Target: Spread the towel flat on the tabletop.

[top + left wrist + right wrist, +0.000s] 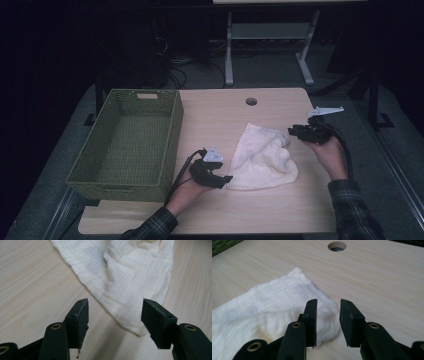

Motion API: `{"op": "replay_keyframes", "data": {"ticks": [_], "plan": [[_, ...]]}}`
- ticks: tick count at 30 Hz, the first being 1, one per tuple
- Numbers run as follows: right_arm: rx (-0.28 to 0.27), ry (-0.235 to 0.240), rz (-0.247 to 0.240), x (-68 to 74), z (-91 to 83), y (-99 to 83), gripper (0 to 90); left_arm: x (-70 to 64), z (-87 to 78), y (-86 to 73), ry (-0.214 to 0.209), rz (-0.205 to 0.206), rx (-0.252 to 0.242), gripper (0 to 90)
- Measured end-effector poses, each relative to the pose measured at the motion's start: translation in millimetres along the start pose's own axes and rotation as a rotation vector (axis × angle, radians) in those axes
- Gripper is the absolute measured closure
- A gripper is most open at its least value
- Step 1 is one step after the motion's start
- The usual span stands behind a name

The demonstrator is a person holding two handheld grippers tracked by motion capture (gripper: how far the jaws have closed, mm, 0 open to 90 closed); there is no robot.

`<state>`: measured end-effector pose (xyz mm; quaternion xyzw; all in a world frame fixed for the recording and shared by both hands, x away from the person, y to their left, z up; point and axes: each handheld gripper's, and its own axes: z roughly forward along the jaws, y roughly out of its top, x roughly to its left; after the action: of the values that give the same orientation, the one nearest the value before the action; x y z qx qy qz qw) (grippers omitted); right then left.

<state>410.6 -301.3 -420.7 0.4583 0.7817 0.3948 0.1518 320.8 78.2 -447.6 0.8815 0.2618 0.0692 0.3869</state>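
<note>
Your left hand-held gripper (113,315) stood released, the cloth's (130,282) near corner between its jaws. Your right hand-held gripper (328,315), part-open, held nothing at the far corner.

– What's around my table (280,210)?
– Pale wood top with a round cable hole (251,101) near its far edge. Grey carpet floor (260,65) beyond, dim light.
– And at upper centre I see a white desk frame (270,32)?
– Yes, with tangled cables (175,65) left of it, in darkness.
</note>
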Motion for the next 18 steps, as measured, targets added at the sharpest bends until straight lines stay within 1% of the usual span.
{"op": "replay_keyframes", "data": {"ticks": [3, 5, 8, 12, 13, 15, 16, 18], "plan": [[-0.006, 0.011, -0.002, 4.1, -13.0, -13.7, 66.9, 1.1, 3.0, 4.5, -0.003, 0.015, 0.004, 39.7], [-0.002, 0.006, -0.018, 7.0, -18.8, -21.9, 66.9, 2.0, 5.5, 7.6, -0.002, 0.014, -0.001, 41.3], [0.007, 0.018, -0.019, 12.2, -27.4, -36.1, 66.8, 5.0, 10.3, 13.2, 0.006, 0.018, -0.004, 43.4], [0.010, 0.034, -0.027, 19.4, -33.9, -51.1, 66.8, 12.5, 18.0, 23.0, 0.025, 0.023, -0.010, 47.6], [0.014, 0.043, -0.024, 21.5, -35.1, -54.2, 66.7, 14.6, 20.0, 25.5, 0.029, 0.025, -0.008, 49.7], [0.017, 0.051, -0.035, 24.7, -36.1, -59.3, 66.4, 18.8, 24.8, 30.1, 0.040, 0.027, -0.015, 53.0], [0.024, 0.059, -0.030, 27.2, -36.8, -62.9, 66.4, 21.3, 27.1, 32.5, 0.045, 0.035, -0.009, 55.0], [0.037, 0.072, -0.031, 30.3, -36.1, -67.8, 66.4, 25.7, 32.6, 36.5, 0.053, 0.040, -0.010, 58.2]]}}
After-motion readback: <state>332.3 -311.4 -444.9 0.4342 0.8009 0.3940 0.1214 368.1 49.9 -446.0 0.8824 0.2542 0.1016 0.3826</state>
